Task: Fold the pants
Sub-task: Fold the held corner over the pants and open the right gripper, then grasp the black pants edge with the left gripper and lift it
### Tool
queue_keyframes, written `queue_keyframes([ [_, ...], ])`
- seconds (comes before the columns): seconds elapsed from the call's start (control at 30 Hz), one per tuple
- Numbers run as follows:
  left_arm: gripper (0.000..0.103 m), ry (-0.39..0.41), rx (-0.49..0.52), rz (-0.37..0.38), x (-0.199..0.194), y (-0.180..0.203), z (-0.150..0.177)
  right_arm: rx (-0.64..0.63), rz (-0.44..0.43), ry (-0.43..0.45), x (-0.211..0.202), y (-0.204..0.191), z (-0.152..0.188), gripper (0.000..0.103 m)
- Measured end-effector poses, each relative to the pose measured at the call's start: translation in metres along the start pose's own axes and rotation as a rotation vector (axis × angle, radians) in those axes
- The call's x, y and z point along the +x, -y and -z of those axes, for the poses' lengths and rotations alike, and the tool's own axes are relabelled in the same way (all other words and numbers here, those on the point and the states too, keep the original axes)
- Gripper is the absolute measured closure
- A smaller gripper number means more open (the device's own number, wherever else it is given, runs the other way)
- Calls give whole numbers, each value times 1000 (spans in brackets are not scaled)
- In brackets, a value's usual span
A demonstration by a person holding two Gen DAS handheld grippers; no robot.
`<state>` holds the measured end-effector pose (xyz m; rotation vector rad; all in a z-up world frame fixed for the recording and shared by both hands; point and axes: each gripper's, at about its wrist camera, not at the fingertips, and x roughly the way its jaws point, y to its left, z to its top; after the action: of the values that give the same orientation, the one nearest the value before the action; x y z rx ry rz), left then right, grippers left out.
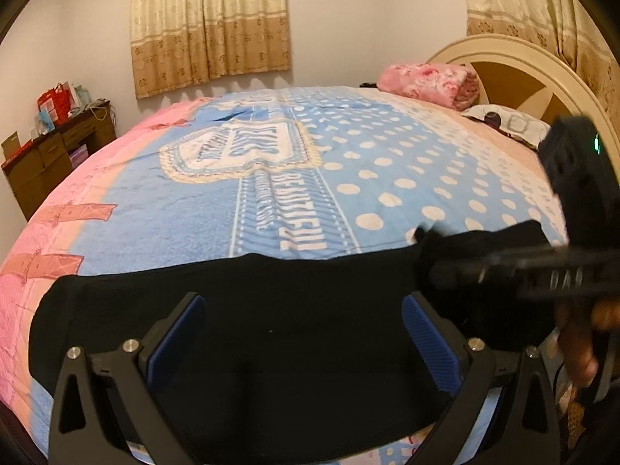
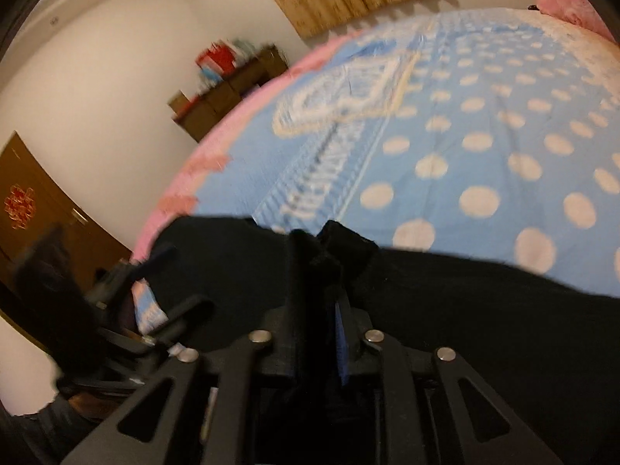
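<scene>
Matt black cloth pants [image 1: 248,310] lie on a fuzzy printed blanket [image 1: 387,178]; tongs' ribbed blue pads [image 1: 426,333], matt black plastic frames.

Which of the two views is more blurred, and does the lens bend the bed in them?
Right wrist view: motion blur smears the bedspread print and the dresser; the black pants show almost no detail. Left wrist view: mostly sharp, only the right gripper is smeared. Both views: fisheye bulges the bed into a dome, with dark corners.

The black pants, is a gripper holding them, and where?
Yes. The right gripper pinches a bunched fold at the edge of the black pants. The left gripper is open above them, holding nothing.
</scene>
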<state>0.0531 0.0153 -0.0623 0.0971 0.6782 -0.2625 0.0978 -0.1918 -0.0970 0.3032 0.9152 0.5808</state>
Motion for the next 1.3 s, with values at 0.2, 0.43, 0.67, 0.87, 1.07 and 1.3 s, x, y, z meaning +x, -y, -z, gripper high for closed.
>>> queue_keyframes([
  [0.2,0,-25,-26,1,4,-5,4,-14,-30,-12,16,0,13,78],
  [0.43,0,-17,-33,-5,2,-6,4,7,-46,-3,19,-2,5,86],
  [0.67,0,-7,-93,-28,0,-24,3,-40,-90,-11,31,-30,-1,86],
  [0.87,0,-12,-93,-45,3,-25,6,-12,-111,-34,54,-24,5,86],
  [1.07,0,6,-112,-34,-2,-26,6,-28,-122,-27,44,-29,4,59],
  [1.3,0,23,-83,-32,-12,-12,6,-153,47,75,-13,-20,17,31],
])
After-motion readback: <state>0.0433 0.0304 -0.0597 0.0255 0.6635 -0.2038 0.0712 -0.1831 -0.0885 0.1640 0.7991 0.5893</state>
